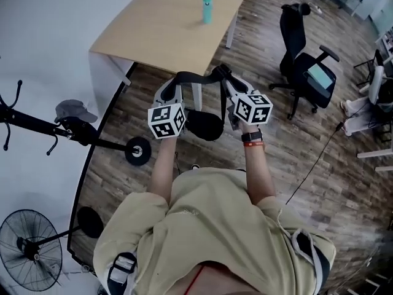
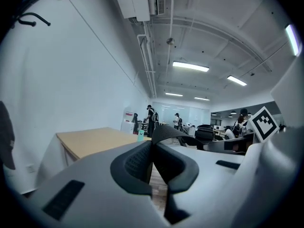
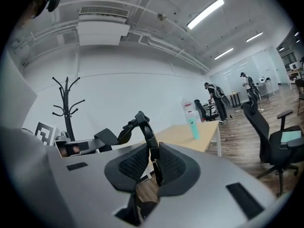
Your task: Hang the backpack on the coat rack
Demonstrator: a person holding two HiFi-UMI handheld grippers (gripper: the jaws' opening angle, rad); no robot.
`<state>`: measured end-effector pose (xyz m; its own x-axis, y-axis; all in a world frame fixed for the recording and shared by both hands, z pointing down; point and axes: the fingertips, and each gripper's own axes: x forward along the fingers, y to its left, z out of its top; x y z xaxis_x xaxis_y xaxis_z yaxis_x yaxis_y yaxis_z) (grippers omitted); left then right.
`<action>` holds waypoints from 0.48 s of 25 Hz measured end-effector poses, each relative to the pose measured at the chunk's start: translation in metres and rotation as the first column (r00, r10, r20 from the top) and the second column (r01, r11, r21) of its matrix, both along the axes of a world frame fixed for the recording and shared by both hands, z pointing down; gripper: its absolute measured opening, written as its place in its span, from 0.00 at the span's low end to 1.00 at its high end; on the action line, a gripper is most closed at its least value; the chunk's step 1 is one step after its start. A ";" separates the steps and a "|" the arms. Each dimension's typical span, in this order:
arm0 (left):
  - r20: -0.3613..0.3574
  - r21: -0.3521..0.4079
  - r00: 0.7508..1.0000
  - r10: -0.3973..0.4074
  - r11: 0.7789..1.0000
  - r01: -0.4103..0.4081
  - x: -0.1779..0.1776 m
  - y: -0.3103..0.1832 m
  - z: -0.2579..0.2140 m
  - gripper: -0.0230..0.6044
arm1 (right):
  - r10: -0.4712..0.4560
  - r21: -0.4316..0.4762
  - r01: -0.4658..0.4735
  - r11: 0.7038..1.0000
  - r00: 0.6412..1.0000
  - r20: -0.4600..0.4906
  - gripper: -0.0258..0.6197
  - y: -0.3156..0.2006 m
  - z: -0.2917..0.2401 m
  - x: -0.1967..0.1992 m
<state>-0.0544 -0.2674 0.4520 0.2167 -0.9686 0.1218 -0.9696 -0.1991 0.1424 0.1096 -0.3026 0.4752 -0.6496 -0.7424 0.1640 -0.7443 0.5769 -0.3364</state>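
Observation:
The black backpack [image 1: 204, 125] hangs below my two grippers by its strap [image 1: 198, 77], which spans from one to the other. My left gripper [image 1: 177, 83] is shut on the strap's left end, and the webbing [image 2: 165, 132] runs out between its pads [image 2: 137, 161]. On the right end my right gripper [image 1: 223, 76] is shut, the strap and its buckle [image 3: 141, 123] rising from its pads [image 3: 172, 165]. The black coat rack [image 1: 43, 126] stands to my left with a grey cap [image 1: 74, 110] on it. Its bare hooks [image 3: 66, 95] show against the white wall.
A wooden table [image 1: 166, 26] with a teal bottle [image 1: 207, 9] stands straight ahead. A black office chair [image 1: 307, 66] is at the right, and a floor fan [image 1: 31, 247] at the lower left. Several people [image 2: 152, 120] stand far across the office.

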 end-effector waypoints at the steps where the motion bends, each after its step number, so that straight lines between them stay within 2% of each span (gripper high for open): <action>1: -0.001 0.003 1.000 -0.017 1.000 0.017 -0.015 0.003 0.000 0.08 | -0.018 0.003 0.018 1.000 1.000 0.000 0.16 -0.001 0.000 -0.017; 8: -0.023 0.014 0.990 -0.139 0.990 0.139 -0.117 0.028 0.000 0.08 | -0.138 0.016 0.138 0.990 0.990 -0.005 0.16 0.004 -0.003 -0.128; 12: -0.030 0.017 0.979 -0.202 0.979 0.203 -0.165 0.047 0.001 0.08 | -0.223 0.018 0.223 0.975 0.975 -0.008 0.16 0.012 -0.004 -0.190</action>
<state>-0.2194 -0.2200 0.4532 0.0187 -0.9949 0.0986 -0.9858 -0.0019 0.1680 -0.0801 -0.2911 0.4716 -0.7983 -0.5818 0.1555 -0.5979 0.7348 -0.3202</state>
